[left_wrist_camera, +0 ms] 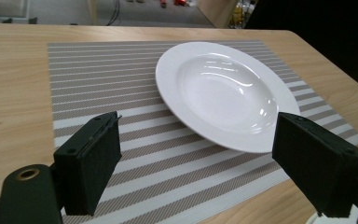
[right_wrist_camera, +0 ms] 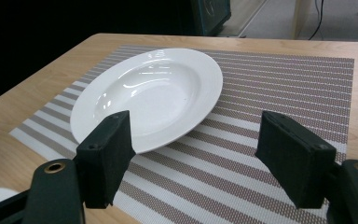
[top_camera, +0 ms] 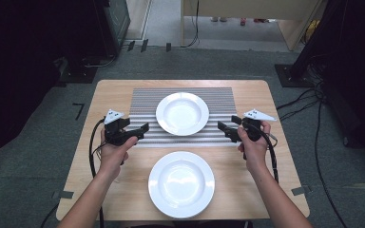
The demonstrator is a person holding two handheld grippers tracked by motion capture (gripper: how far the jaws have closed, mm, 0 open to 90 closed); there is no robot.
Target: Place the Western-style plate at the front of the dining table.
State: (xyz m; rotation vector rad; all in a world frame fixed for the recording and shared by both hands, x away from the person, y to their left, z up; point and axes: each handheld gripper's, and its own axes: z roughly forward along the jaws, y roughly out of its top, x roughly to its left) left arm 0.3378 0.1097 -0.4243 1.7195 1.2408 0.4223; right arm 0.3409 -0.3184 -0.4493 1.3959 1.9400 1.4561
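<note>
White plate sits mid-frame on the striped mat; left gripper and right gripper flank it, jaws wide, empty. Withdrawing level avoids clipping the rim.

no readable text, no labels, no brands, no numbers, no signs

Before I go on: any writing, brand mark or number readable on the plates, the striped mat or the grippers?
None can be read.
Far plate, near plate, striped mat: plain, no print shows.
Left hand-held gripper, right hand-held gripper: no label shows; the dark spots on their grey top plates are too small to make out.
</note>
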